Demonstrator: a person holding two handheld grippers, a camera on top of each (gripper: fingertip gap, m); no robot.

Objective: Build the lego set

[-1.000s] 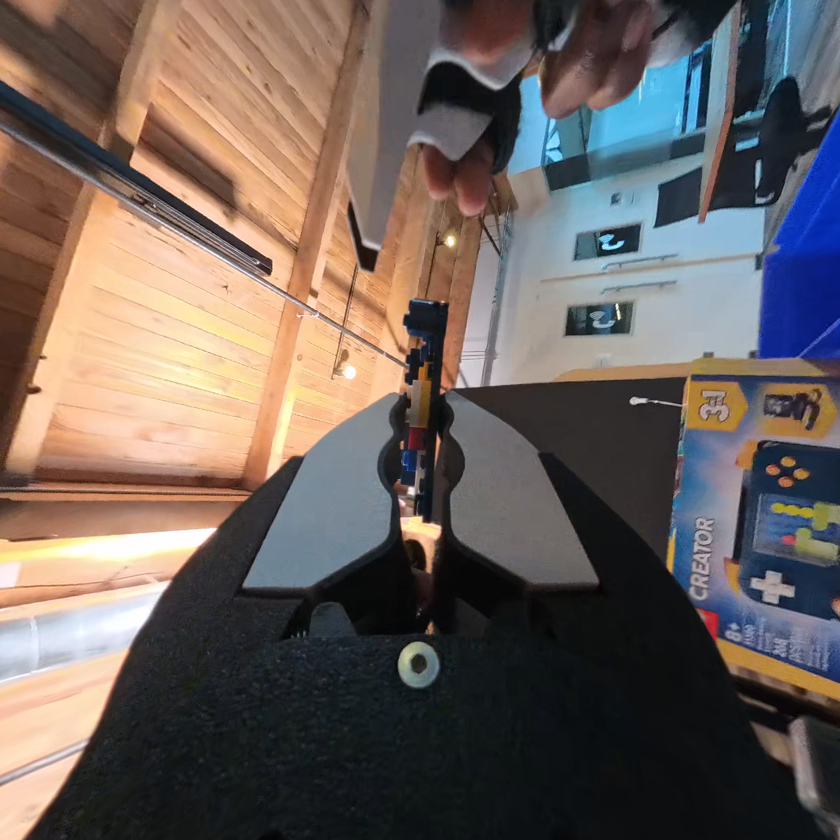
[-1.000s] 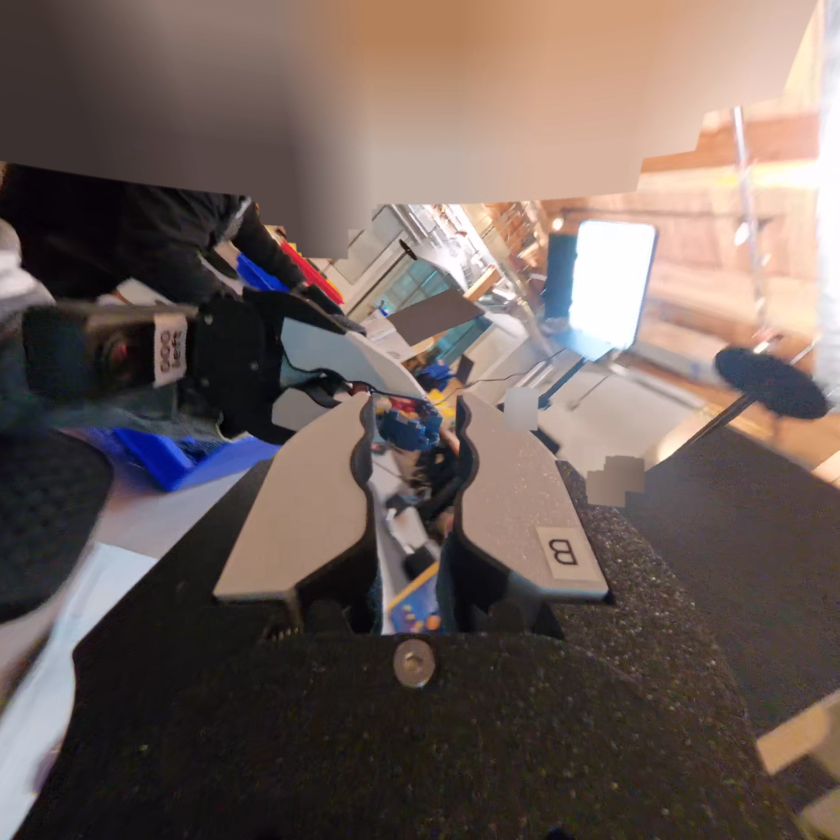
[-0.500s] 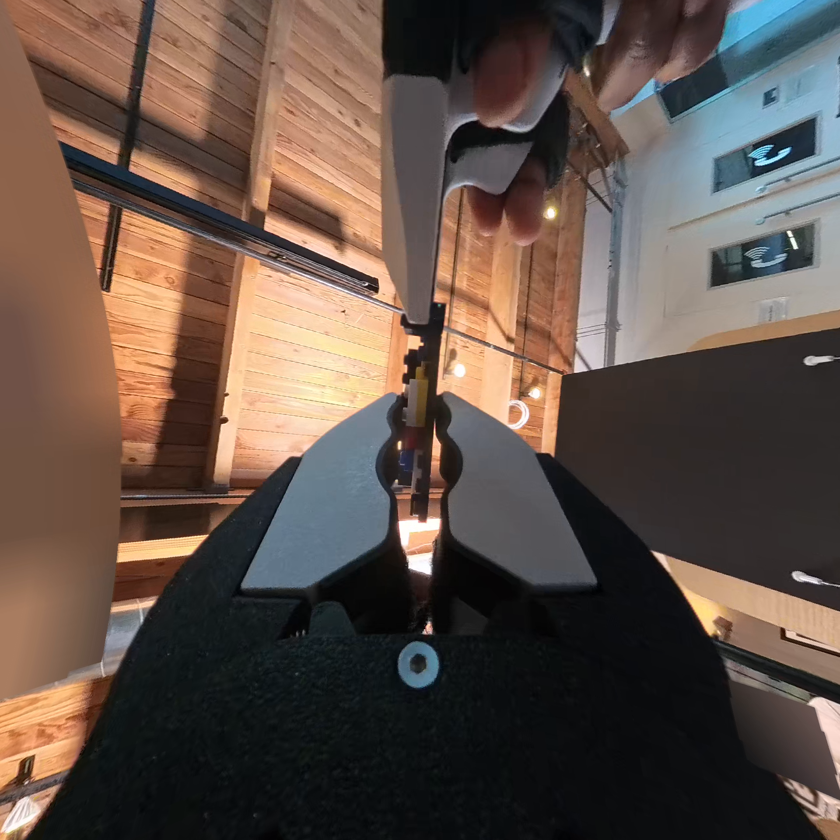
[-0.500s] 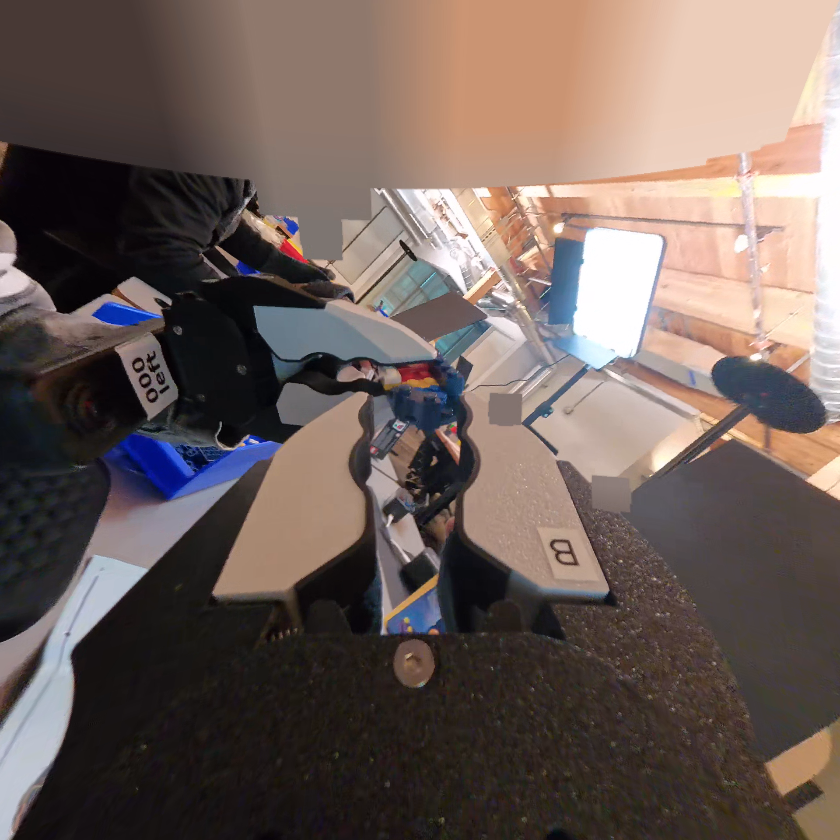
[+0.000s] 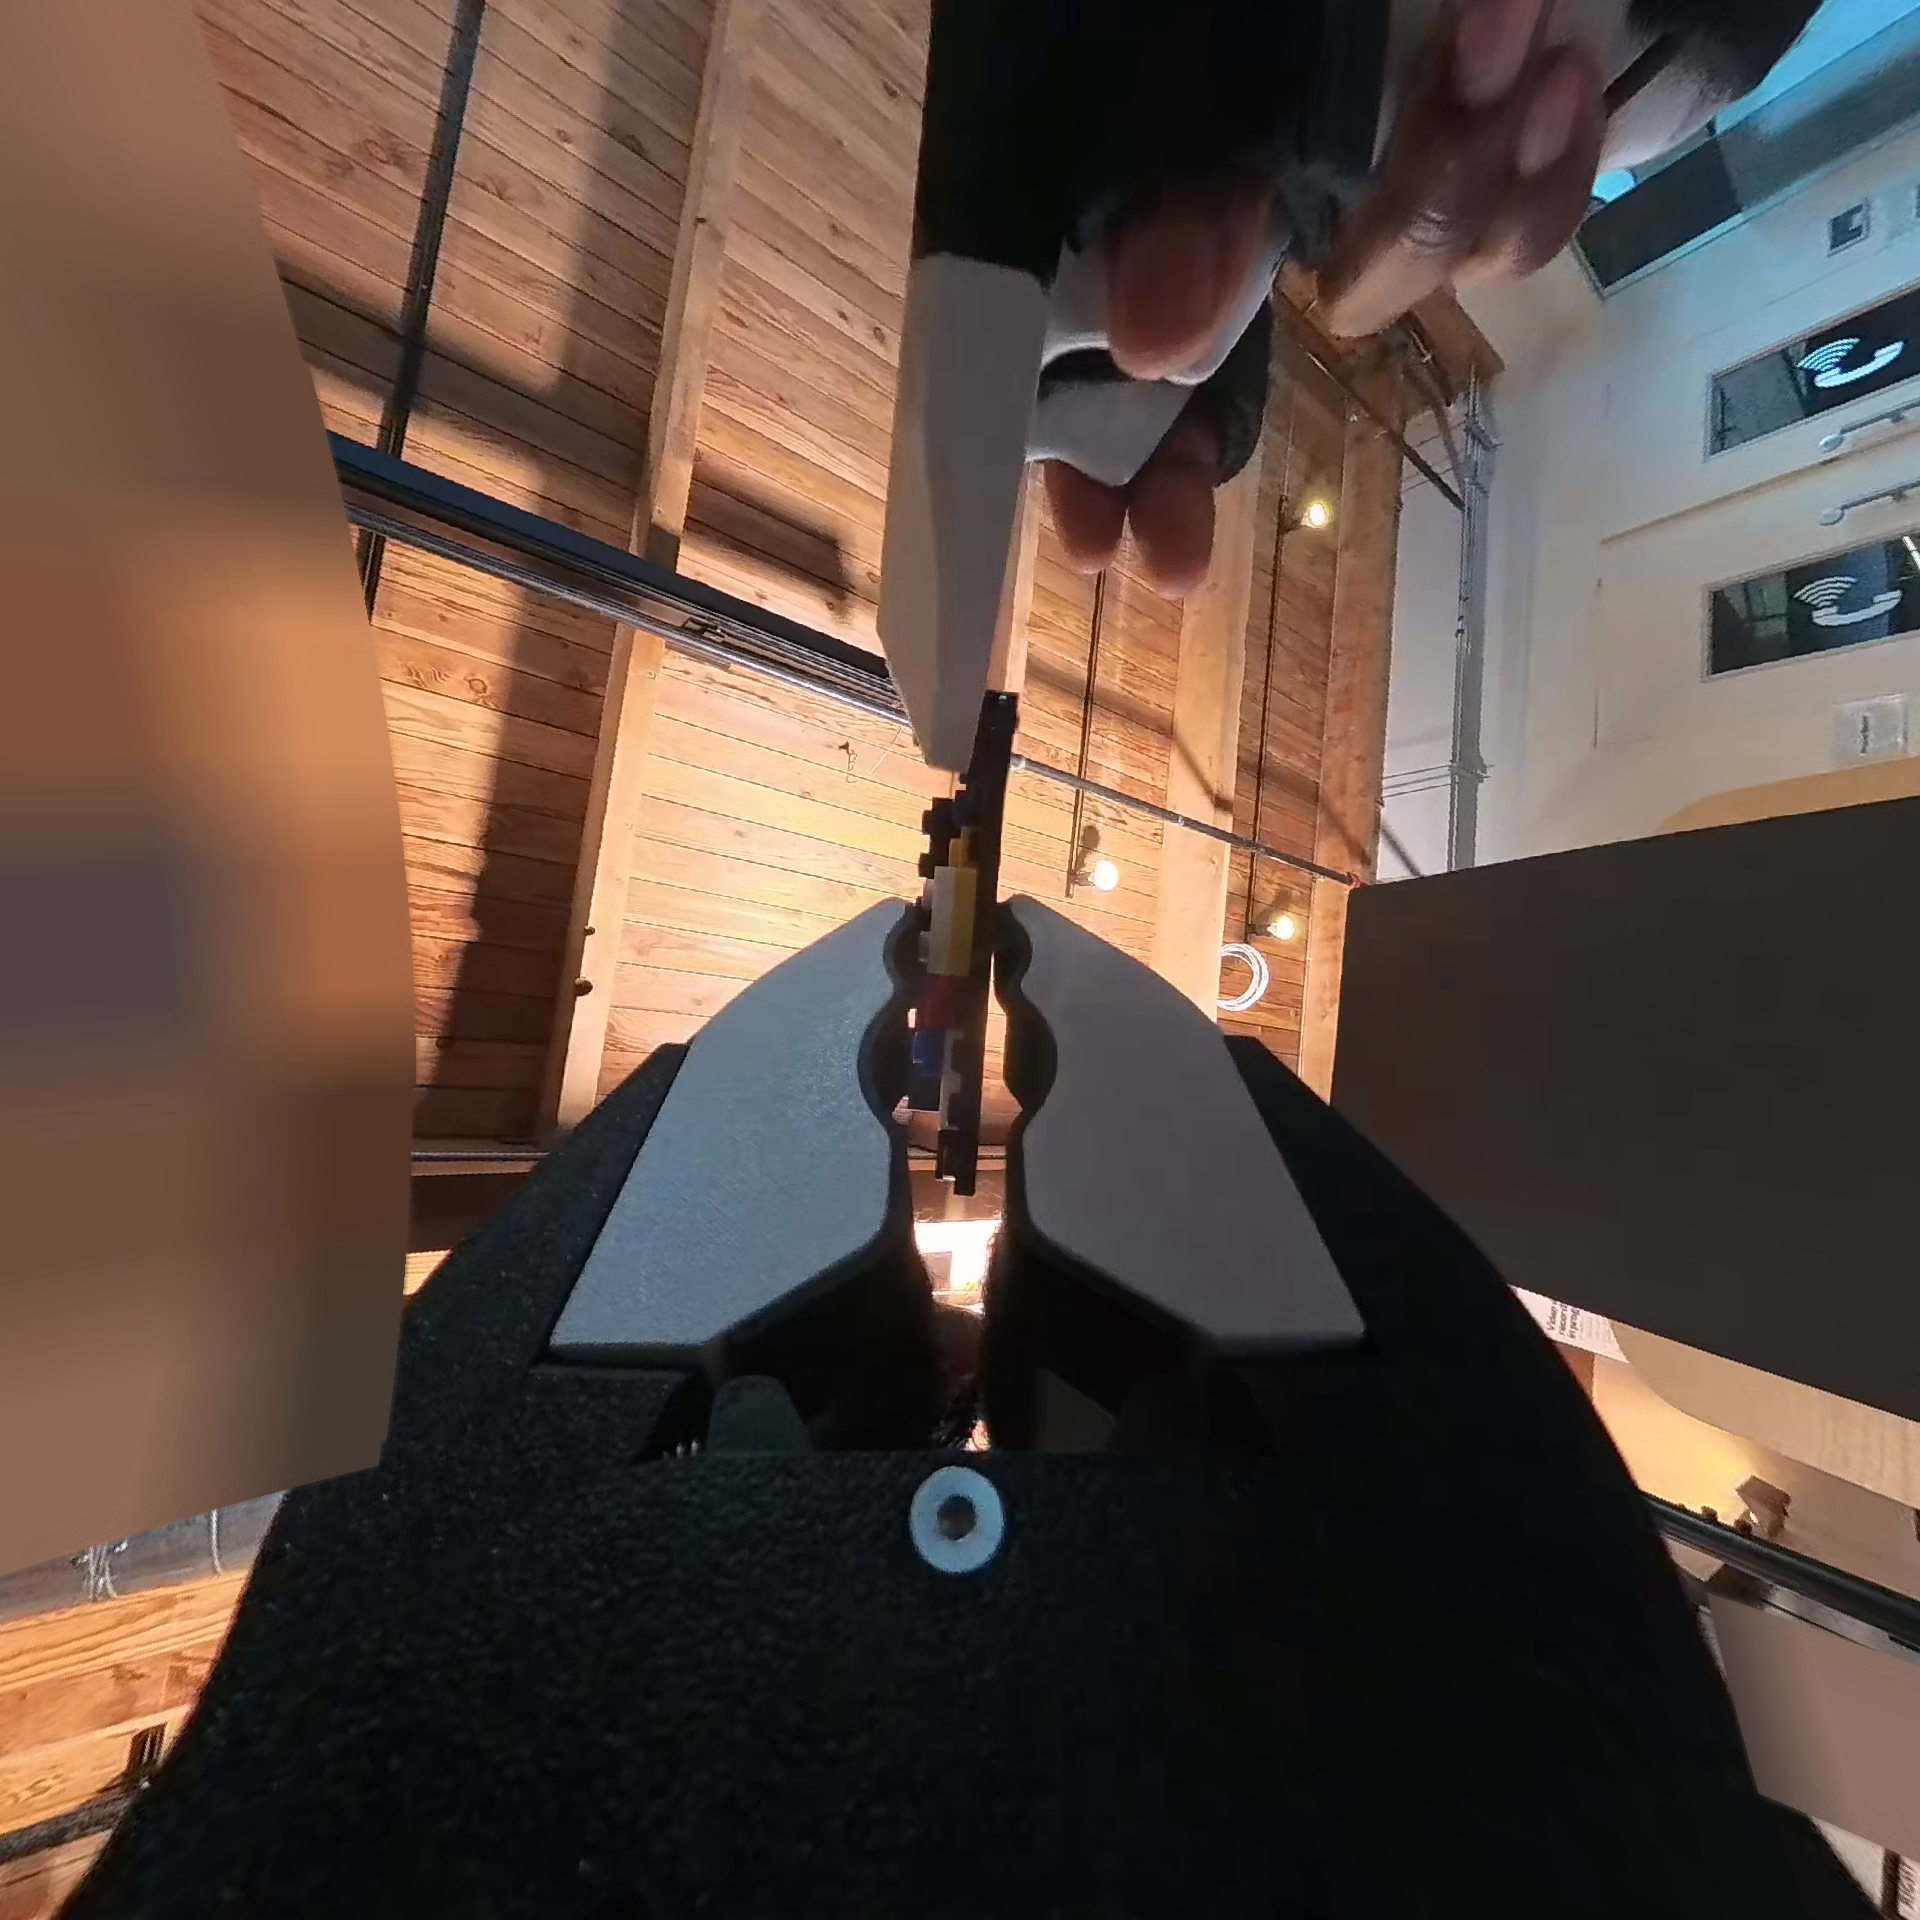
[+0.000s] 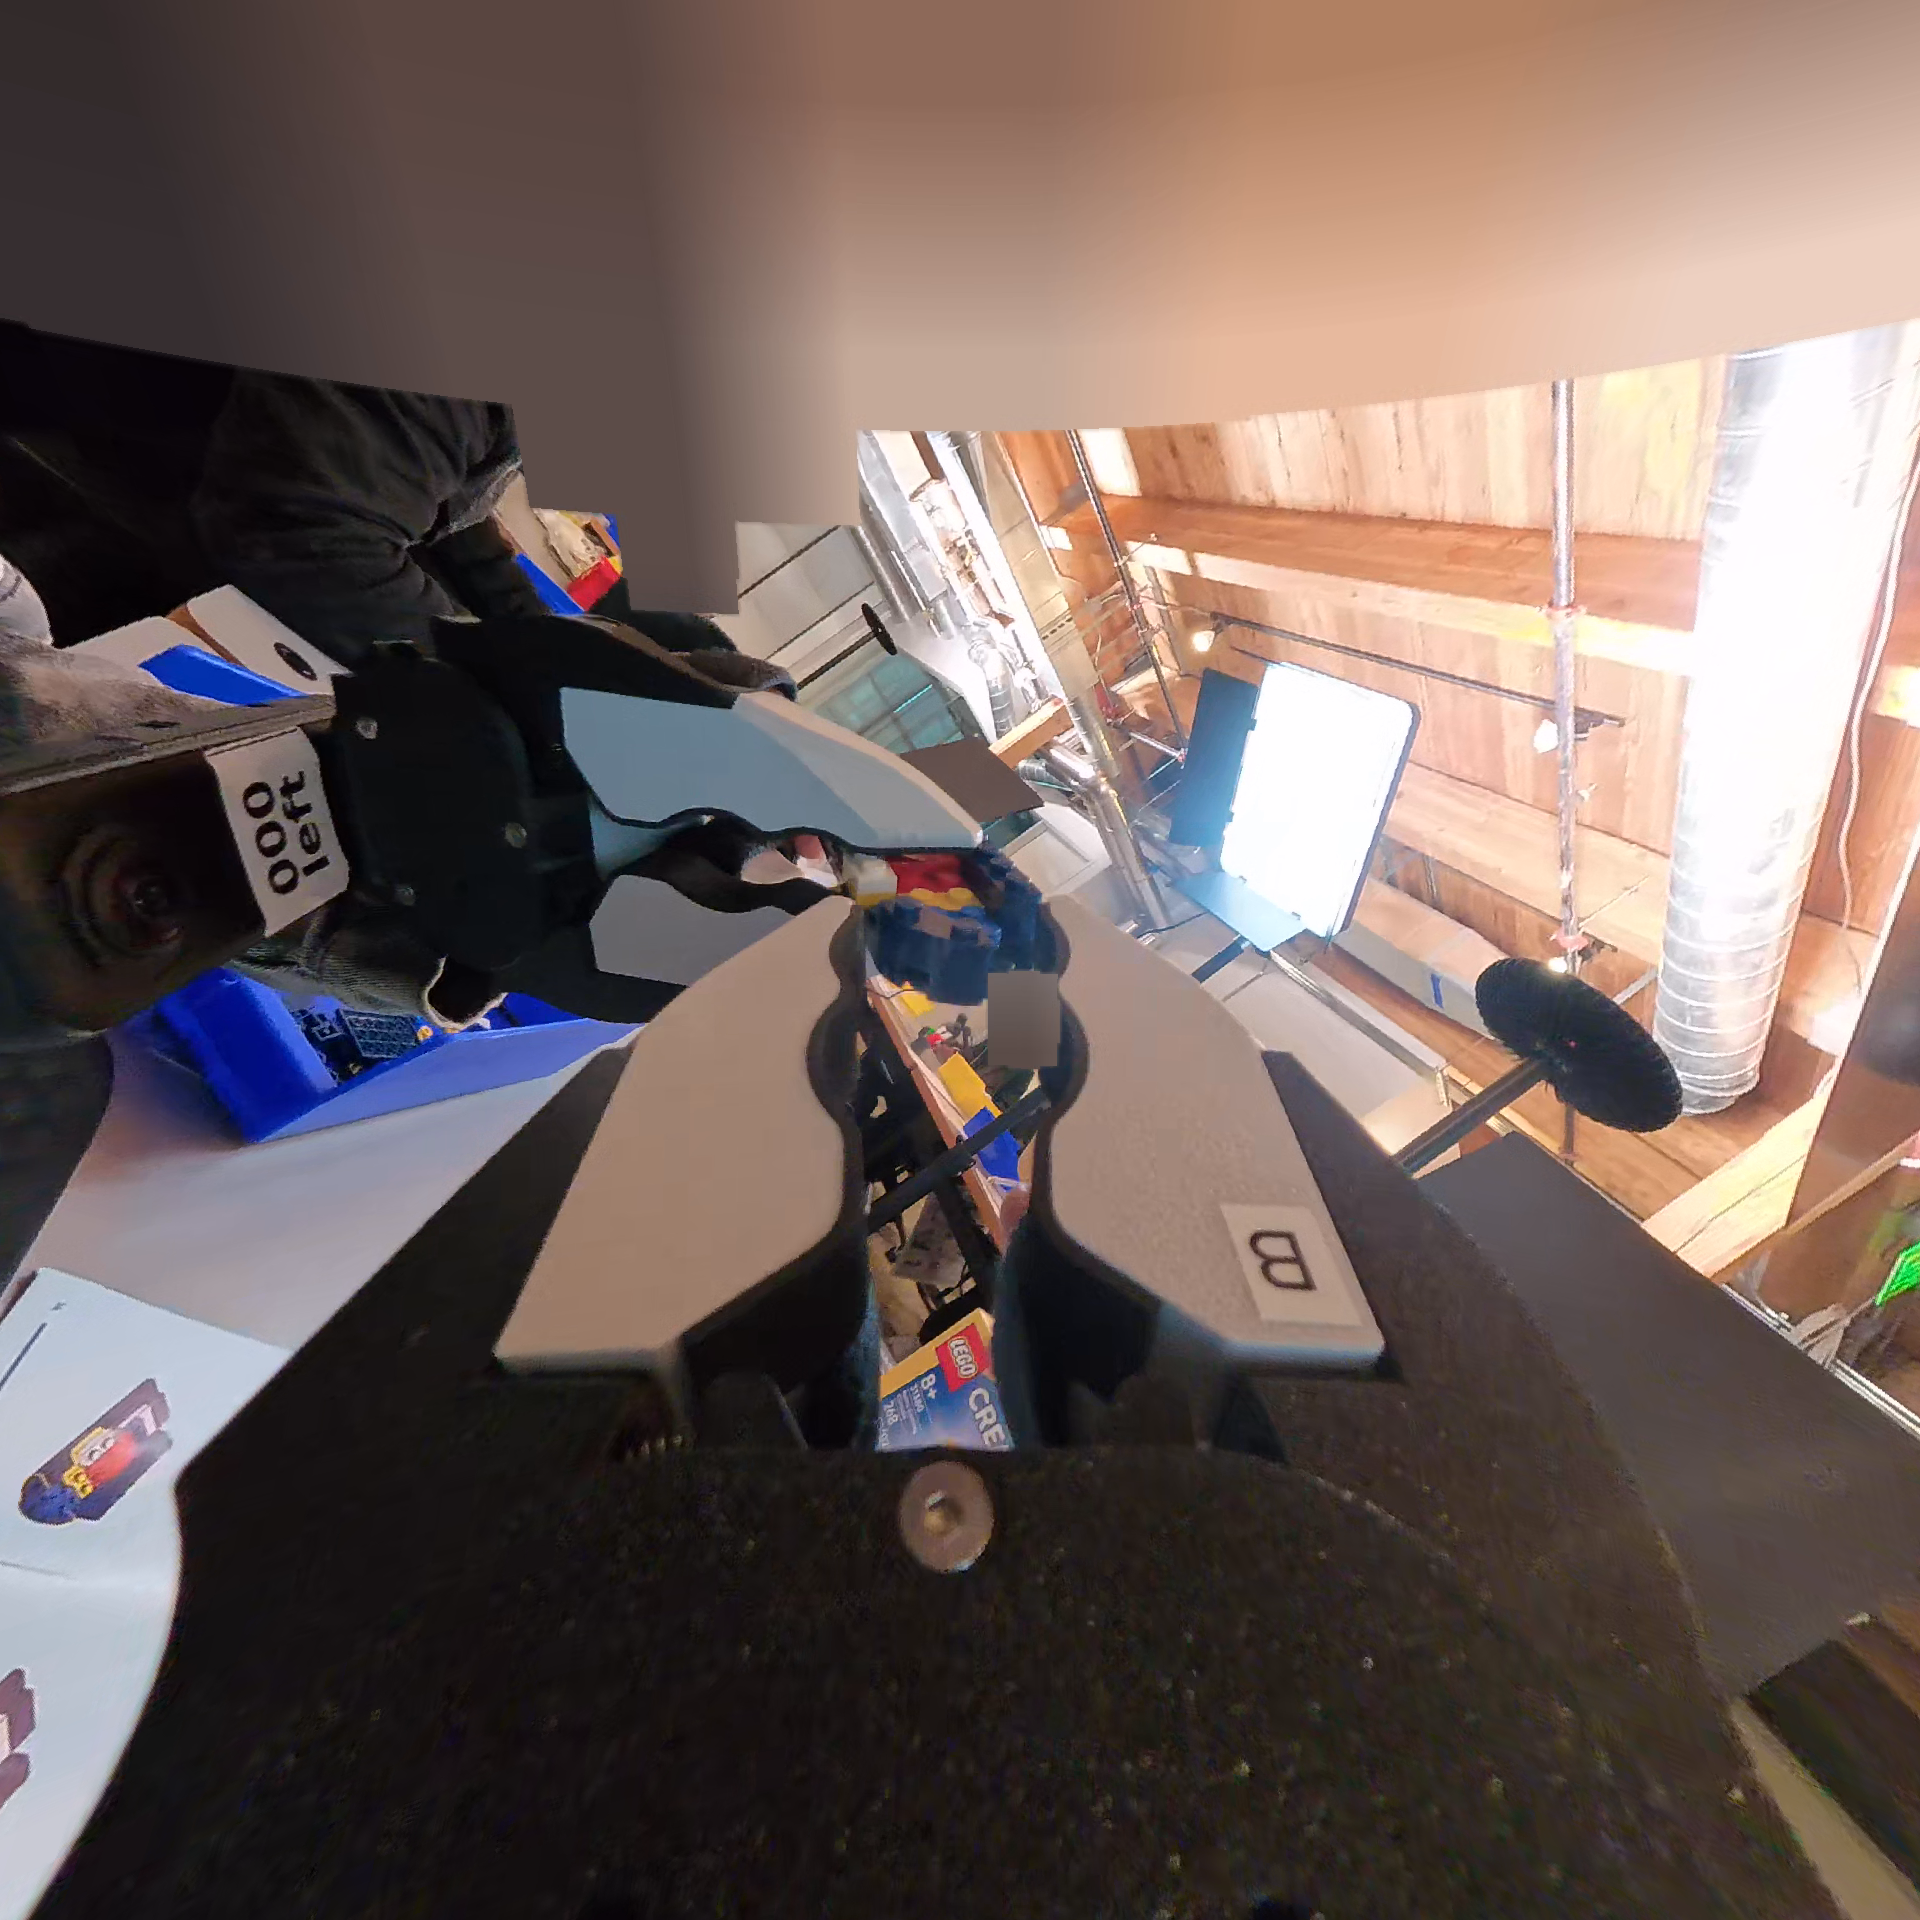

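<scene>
My left gripper (image 5: pixel 961 925) is shut on a thin brick assembly (image 5: pixel 956 904), a dark blue plate seen edge-on with yellow, white, red and blue bricks on it. It holds the assembly up in the air, pointing at a wooden ceiling. In the right wrist view my right gripper (image 6: pixel 951 925) has its fingertips around the far end of the same assembly (image 6: pixel 935 940), and both pads touch its blue edges. The left gripper (image 6: pixel 914 868) comes in from the left there. In the left wrist view one right finger (image 5: pixel 956 520) meets the top end of the plate.
A person's hand (image 5: pixel 1195 312) works the right gripper from above. A blue bin (image 6: pixel 260 1060) with bricks, a white instruction sheet (image 6: pixel 94 1455) and a toy box (image 6: pixel 945 1392) lie below. A black panel (image 5: pixel 1610 1091) stands to the right, a bright light panel (image 6: pixel 1309 810) farther off.
The right gripper moved in onto the far end of the assembly and its jaws narrowed on it. The left gripper kept its grip and tilted upward.
</scene>
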